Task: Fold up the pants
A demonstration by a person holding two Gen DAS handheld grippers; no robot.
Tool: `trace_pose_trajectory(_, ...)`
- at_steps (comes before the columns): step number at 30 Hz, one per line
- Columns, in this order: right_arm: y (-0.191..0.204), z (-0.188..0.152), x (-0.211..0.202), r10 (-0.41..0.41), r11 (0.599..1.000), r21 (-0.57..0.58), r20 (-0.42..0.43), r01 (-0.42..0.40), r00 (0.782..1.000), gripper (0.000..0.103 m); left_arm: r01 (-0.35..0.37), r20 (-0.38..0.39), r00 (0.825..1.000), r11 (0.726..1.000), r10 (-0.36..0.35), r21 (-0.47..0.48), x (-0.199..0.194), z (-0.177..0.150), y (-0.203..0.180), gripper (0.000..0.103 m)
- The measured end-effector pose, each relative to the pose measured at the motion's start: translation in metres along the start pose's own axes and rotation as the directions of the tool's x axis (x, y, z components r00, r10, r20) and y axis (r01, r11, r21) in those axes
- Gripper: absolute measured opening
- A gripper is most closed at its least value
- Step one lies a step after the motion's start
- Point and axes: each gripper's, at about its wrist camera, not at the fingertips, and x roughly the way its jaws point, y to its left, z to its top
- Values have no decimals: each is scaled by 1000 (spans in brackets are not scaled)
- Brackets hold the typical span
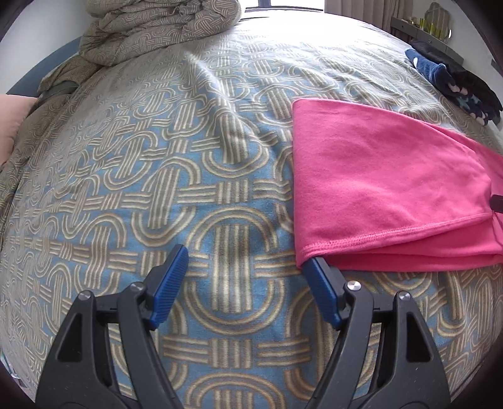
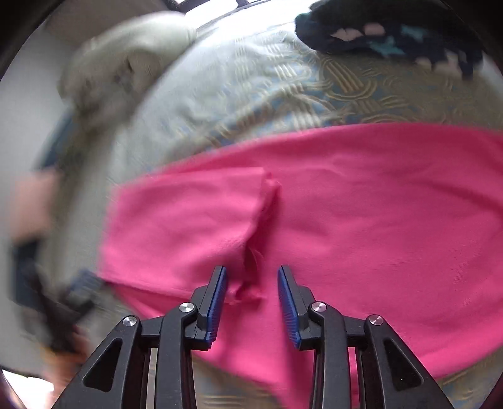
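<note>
Pink pants [image 1: 377, 176] lie folded on the patterned bedspread [image 1: 157, 157], at the right of the left wrist view. My left gripper [image 1: 245, 254] stands wide open at their near left corner. Its right fingertip [image 1: 317, 273] is tucked under the hem there, and the other finger rests over bare bedspread. In the right wrist view the pants [image 2: 345, 204] fill the middle, with one folded layer ending in a raised crease [image 2: 264, 214]. My right gripper [image 2: 252, 269] hangs over that crease. Its jaws are partly apart and a small pinch of cloth stands loose between them, clear of the pads.
A rumpled duvet [image 1: 151, 28] is piled at the bed's far left. Dark blue patterned clothes [image 1: 456, 85] [image 2: 393, 34] lie at the far right edge. A peach pillow [image 1: 12, 126] sits at the left edge. A shelf [image 1: 421, 28] stands beyond the bed.
</note>
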Motion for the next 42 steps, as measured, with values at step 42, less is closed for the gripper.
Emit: trace_pose_trajectory(42, -203, -88, -120, -216, 833, 551, 258, 41, 942, 55, 385, -55, 915, 823, -400, 417, -68, 50, -254, 76)
